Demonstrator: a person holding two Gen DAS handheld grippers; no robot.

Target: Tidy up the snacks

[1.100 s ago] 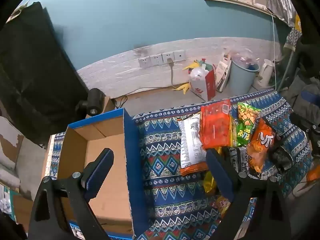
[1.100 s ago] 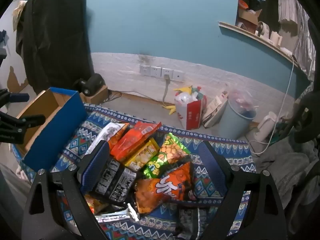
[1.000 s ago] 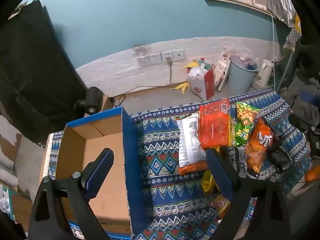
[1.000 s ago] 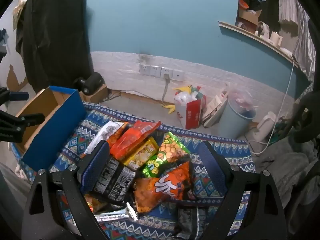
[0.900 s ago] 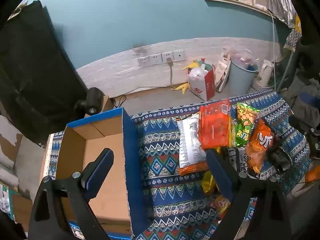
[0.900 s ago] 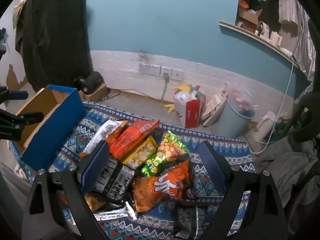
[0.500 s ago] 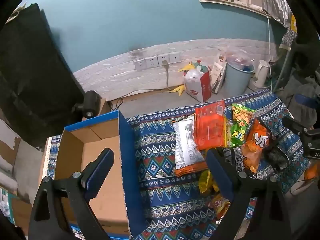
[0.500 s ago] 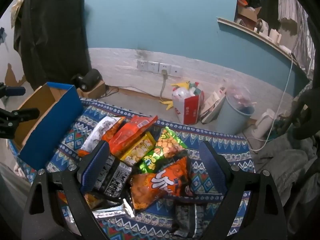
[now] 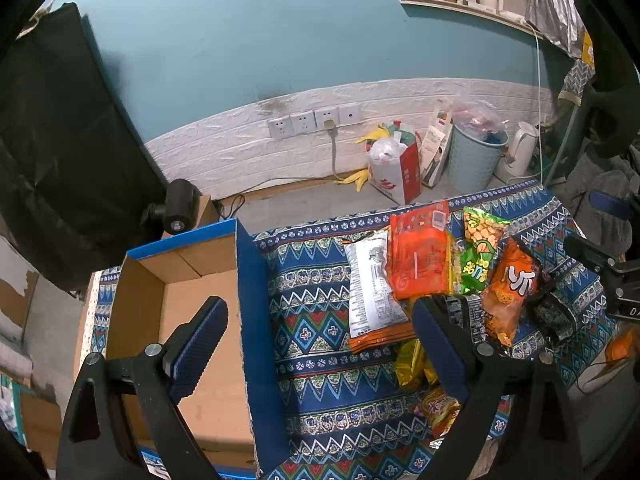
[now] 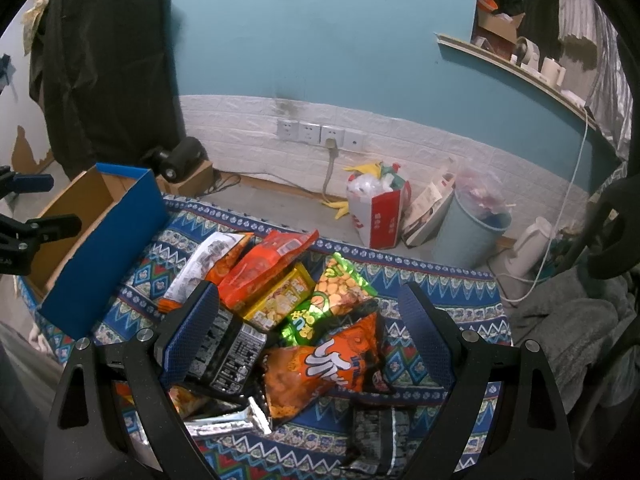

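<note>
Left gripper point(image 9: 320, 344) hovers with fingers wide and empty, straddling the tall right wall of the open blue-sided cardboard box point(image 9: 248, 300), whose brown floor is bare; a strip of blue patterned cloth on the table point(image 9: 316, 320) lies free between that wall and the snacks. Right gripper point(image 10: 308, 328) hangs above the heap of snack bags, fingers also spread wide and empty. The orange puffed-snack bag point(image 10: 320, 360) and the green bag point(image 10: 332, 300) lie between its fingers, with the red-orange flat pouch point(image 10: 264, 268) overlapping a yellow pack point(image 10: 280, 300) behind.

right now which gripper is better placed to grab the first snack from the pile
Right. The right gripper hangs open directly over the snack pile, the orange chip bag between its fingers. The left gripper is open too, but straddles the blue box wall, beside the pile.
</note>
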